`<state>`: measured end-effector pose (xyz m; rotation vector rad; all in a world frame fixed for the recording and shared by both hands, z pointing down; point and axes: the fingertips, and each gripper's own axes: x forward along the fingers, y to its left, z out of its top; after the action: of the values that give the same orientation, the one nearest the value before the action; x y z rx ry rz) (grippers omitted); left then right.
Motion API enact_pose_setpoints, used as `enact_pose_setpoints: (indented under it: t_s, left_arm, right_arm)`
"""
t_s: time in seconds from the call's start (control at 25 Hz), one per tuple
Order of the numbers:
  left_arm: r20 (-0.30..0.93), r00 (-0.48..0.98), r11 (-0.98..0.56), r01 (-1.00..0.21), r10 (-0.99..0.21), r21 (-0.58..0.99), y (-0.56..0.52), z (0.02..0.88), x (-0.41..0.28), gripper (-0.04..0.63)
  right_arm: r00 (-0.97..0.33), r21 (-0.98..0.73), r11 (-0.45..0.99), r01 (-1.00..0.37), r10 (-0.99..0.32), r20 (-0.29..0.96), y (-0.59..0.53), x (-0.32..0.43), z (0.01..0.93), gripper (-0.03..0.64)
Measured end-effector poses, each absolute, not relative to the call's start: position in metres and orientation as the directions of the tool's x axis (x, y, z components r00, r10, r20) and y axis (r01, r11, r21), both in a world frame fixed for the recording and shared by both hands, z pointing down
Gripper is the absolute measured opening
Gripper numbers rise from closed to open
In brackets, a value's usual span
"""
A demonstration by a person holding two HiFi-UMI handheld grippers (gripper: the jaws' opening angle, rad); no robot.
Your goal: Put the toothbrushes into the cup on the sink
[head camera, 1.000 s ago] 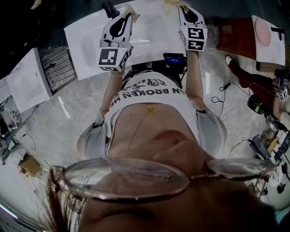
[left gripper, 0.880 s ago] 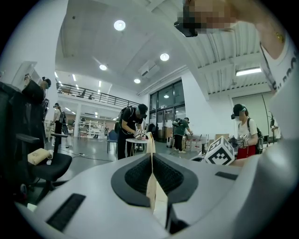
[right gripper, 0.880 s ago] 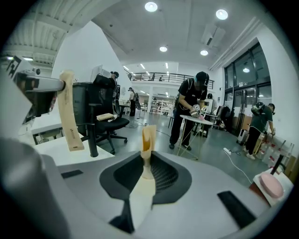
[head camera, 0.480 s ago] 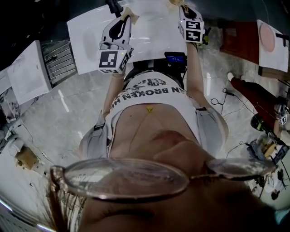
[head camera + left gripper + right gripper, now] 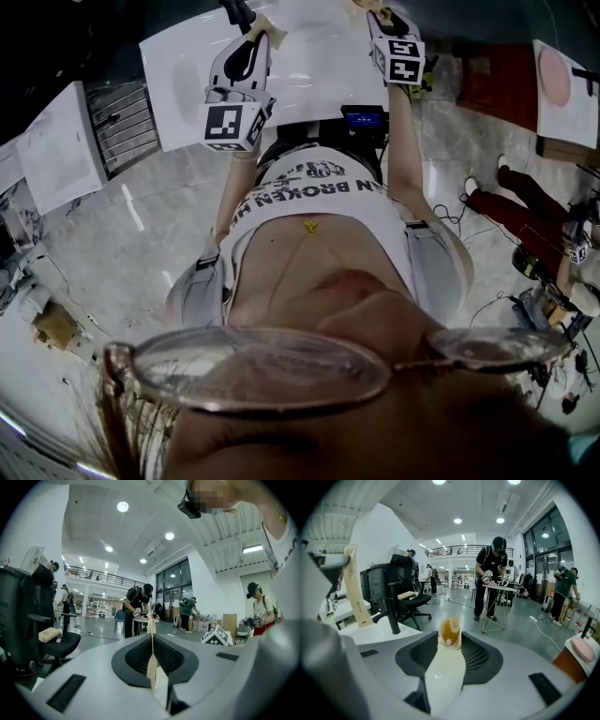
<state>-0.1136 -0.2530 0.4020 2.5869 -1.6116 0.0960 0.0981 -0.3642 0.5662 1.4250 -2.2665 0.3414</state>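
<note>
in the head view the left claw points to 11 o'clock and the right claw to 1 o'clock. both are held out over a glossy white worktop, each carrying a cube with black-and-white square markers.

the left claw's own view shows its jaws closed on a flat, tan wooden toothbrush. the brush is seen edge-on as a thin upright strip between the dark ribbed pads, sticking up past the tips toward 12 o'clock. from the right gripper view the same toothbrush stands upright at 9 o'clock, with small print on its handle. its lower end hangs close above the worktop; whether it touches cannot be told.

the right claw is opening, its dark pads standing apart. in the gap is a pale, glossy white shape topped at the tips by a small tan piece with an orange hollow. whether this is a toothbrush or part of the claw cannot be told, and the pads do not press on it.

beyond the right claw a black office chair stands at 10 o'clock. a person in black works at a small table at 1 o'clock. a pink round pad on a brown box sits at 4 o'clock.
</note>
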Motion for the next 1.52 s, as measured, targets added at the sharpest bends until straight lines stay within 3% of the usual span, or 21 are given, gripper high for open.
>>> enact_pose_setpoints:
  t_s: [0.2, 0.84, 1.12, 1.52]
  left_arm:
    - [0.097, 0.450, -0.448, -0.893, -0.888, 0.049, -0.255, 0.403, -0.114, 0.021]
    - [0.101, 0.532, -0.530, -0.847, -0.841, 0.042, -0.283, 0.405, -0.089, 0.021]
    - [0.089, 0.595, -0.594, -0.804, -0.799, 0.040, -0.304, 0.404, -0.061, 0.021]
    - [0.078, 0.694, -0.696, -0.718, -0.716, -0.001, -0.334, 0.402, -0.005, 0.020]
  right_arm:
    - [-0.378, 0.017, 0.433, -0.901, -0.805, 0.456, -0.354, 0.099, 0.553, 0.169]
    - [-0.374, -0.088, 0.367, -0.926, -0.866, 0.333, -0.320, 0.119, 0.503, 0.168]
    - [-0.368, -0.083, 0.363, -0.928, -0.864, 0.343, -0.299, 0.131, 0.502, 0.062]
    - [-0.343, -0.091, 0.333, -0.938, -0.869, 0.355, -0.274, 0.153, 0.504, 0.029]
